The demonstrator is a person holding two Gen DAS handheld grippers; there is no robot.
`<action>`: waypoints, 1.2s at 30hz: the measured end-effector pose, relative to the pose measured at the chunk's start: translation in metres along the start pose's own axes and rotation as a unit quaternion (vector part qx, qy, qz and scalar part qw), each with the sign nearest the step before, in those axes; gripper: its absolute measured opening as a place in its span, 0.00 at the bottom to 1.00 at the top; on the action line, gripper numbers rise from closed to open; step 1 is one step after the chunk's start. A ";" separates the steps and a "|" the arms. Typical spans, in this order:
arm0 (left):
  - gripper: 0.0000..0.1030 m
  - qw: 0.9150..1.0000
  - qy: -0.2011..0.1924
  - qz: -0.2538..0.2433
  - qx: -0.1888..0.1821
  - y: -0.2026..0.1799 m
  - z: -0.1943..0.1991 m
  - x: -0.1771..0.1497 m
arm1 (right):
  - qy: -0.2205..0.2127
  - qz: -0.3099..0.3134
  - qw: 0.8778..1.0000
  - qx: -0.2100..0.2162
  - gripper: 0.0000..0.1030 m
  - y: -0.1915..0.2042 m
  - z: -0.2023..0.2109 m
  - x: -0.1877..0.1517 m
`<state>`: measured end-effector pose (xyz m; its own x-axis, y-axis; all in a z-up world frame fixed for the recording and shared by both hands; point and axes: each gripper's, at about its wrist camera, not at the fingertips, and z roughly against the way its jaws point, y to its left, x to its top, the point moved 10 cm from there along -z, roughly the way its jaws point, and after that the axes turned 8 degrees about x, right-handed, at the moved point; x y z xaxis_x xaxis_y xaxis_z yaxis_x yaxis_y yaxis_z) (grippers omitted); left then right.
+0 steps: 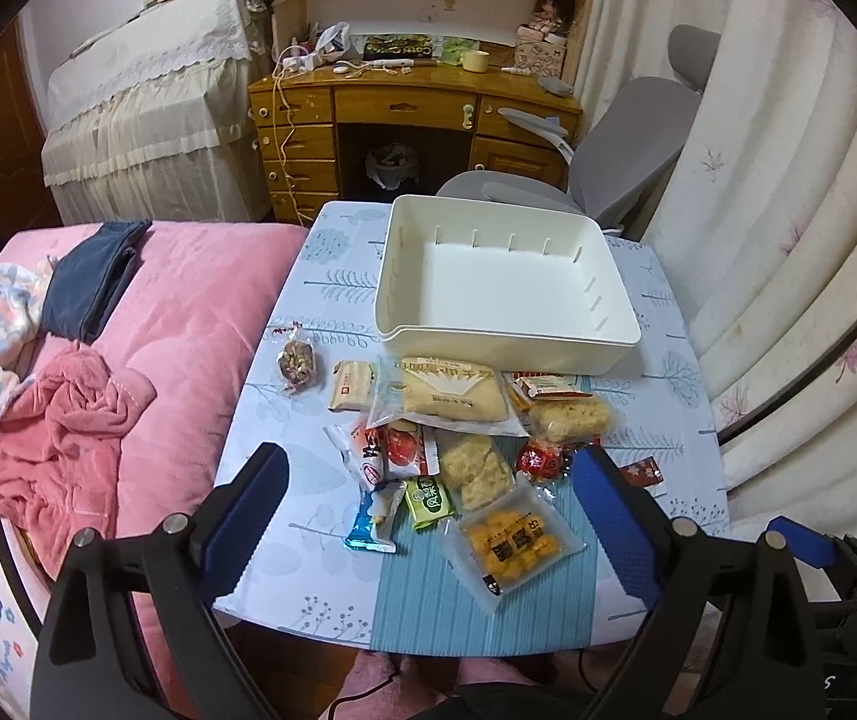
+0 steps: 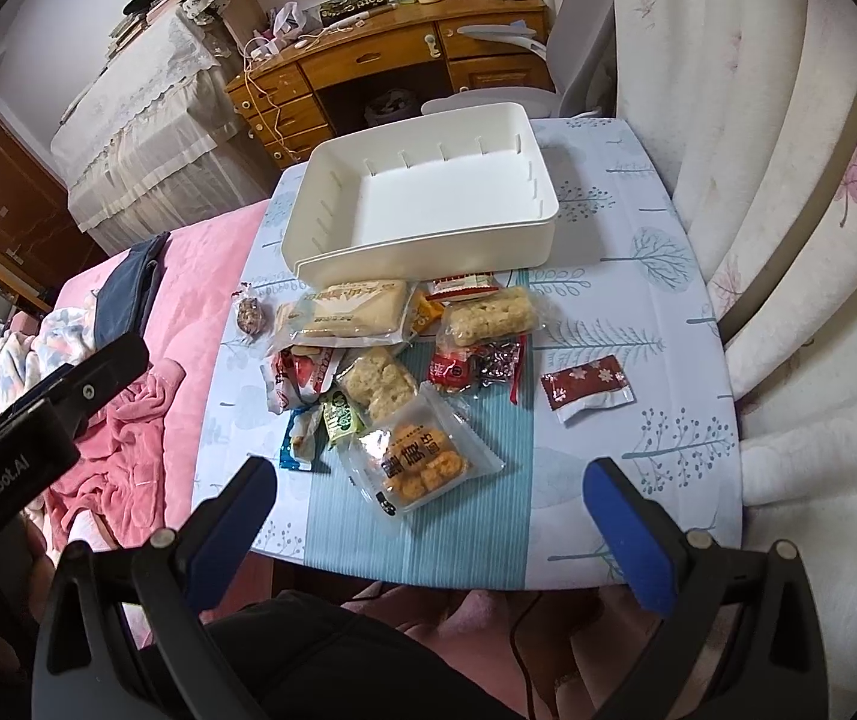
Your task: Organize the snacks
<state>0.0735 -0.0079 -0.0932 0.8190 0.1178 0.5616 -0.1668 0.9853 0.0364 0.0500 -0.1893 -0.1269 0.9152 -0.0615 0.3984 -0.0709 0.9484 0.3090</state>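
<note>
My left gripper [image 1: 428, 492] stands spread wide above the near half of the table, nothing between its blue pads; the snack pile shows in the gap below. My right gripper [image 2: 428, 504] is likewise spread and empty, hovering at the bottom of its frame over the table's near edge.

Directly under both claws lies the packet of orange-yellow pieces [image 1: 512, 543] on the striped blue runner [image 2: 422, 546]. Just beyond it, toward frame centre, the pile continues: a green sachet [image 1: 427, 501], a blue-and-white wrapper [image 1: 374, 519], a pale rice-crisp block [image 1: 476, 468], a red-and-white packet [image 1: 386, 450] and a large flat cake in clear wrap [image 1: 446, 399]. A second crisp block [image 2: 491, 315] rests to the right of the cake. A dark red sachet [image 2: 587, 387] lies apart at centre right of the right view; a round brown sweet [image 1: 297, 360] sits apart at the pile's left.

The white bin [image 1: 506, 276] stands above the pile in both frames, open, its near wall touching the uppermost packets.

A pink bed [image 1: 188, 312] borders the table [image 2: 638, 276] at left, curtains [image 2: 788, 180] at right, a wooden desk [image 1: 404, 114] and grey chair [image 1: 626, 138] beyond.
</note>
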 end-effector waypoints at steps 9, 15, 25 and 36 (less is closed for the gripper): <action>0.92 0.999 0.048 0.023 0.009 0.008 -0.013 -0.023 | 0.020 -0.020 0.999 0.026 0.99 -0.018 -0.003 -0.005; 0.92 0.994 0.095 0.045 0.006 0.027 -0.035 -0.044 | 0.049 -0.042 0.997 0.050 0.99 -0.022 -0.017 -0.008; 0.92 0.983 0.157 0.087 0.028 0.075 -0.079 -0.051 | 0.116 -0.082 0.987 0.074 0.99 -0.023 -0.056 -0.015; 0.92 0.980 0.177 0.090 0.023 0.125 -0.155 0.003 | 0.184 -0.274 0.941 0.078 0.99 -0.030 -0.119 -0.039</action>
<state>0.1401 0.1350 -0.2156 0.9122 0.3321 0.2400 -0.3434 0.9392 0.0057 0.0635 -0.1788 -0.2546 0.9042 -0.3893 -0.1757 0.4214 0.7464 0.5151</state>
